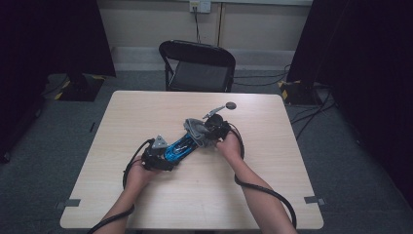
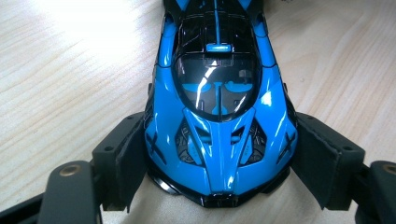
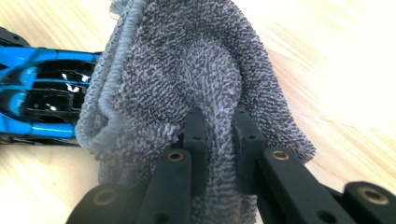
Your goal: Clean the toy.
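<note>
We were wiping a blue toy car [image 1: 178, 146] with a grey cloth [image 1: 196, 130] on the tabletop [image 1: 272, 161], and the wiping itself looked to be the step in hand. The car lay a little left of the tabletop's centre, its length running from about seven o'clock up toward one o'clock in the high view. Our left tool [image 2: 217, 186] stood at the seven o'clock end, its two jaws clamped on the flanks of the car's nose, pads against the bodywork on both sides, so the car was pinned against the wood. In the left gripper view the windscreen and roof ran away from us toward twelve o'clock. Our right tool [image 3: 219, 140] came in from the one o'clock end with its jaws pinched shut on a fold of the cloth, and the rest of the cloth bunched ahead of them and draped over the car's tail; in the right gripper view the blue rear with its black slats showed at nine o'clock of the cloth. We judged that the back of the car was being rubbed and that the roof and nose were left to do. The next move, as we saw it, called for dragging the cloth along the body toward the left tool with light downward pressure, keeping the pinch tight so the cloth did not slip free, while the left tool held the car steady.
</note>
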The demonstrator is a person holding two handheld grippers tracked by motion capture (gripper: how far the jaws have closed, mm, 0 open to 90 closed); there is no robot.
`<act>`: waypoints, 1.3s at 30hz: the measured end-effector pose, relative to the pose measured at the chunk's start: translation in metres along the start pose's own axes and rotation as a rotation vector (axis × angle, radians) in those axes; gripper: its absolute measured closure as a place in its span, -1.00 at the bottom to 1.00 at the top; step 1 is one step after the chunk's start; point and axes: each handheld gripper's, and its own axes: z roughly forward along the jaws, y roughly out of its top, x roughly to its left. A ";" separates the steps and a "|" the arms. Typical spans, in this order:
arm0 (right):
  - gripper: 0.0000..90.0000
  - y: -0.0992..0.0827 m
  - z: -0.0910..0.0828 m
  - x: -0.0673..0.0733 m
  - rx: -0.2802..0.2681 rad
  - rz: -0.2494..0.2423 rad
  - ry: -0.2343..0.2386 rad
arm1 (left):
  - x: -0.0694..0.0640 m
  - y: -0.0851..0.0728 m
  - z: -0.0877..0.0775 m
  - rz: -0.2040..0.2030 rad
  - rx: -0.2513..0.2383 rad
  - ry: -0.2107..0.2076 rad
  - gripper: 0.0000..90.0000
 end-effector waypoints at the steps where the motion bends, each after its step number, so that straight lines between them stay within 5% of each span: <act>1: 0.76 -0.001 -0.001 -0.001 0.001 0.004 -0.007 | 0.000 0.000 0.000 0.000 -0.001 -0.001 -0.47; 13: 0.76 -0.019 -0.023 -0.023 -0.024 0.050 -0.028 | 0.000 0.000 0.000 0.001 0.000 0.001 -0.47; 25: 0.76 -0.033 -0.050 -0.023 -0.064 0.046 -0.003 | 0.000 0.001 0.001 -0.013 0.001 -0.014 -0.57; 29: 0.76 -0.038 -0.059 -0.022 -0.067 0.038 0.002 | -0.003 0.001 -0.002 0.051 0.012 0.004 -0.57; 32: 0.75 -0.041 -0.065 -0.021 -0.077 0.036 0.017 | -0.003 0.003 -0.007 0.051 0.004 0.000 -0.61; 39: 0.75 -0.043 -0.077 -0.015 -0.087 -0.002 0.052 | 0.002 0.015 -0.030 -0.022 -0.082 -0.026 -0.57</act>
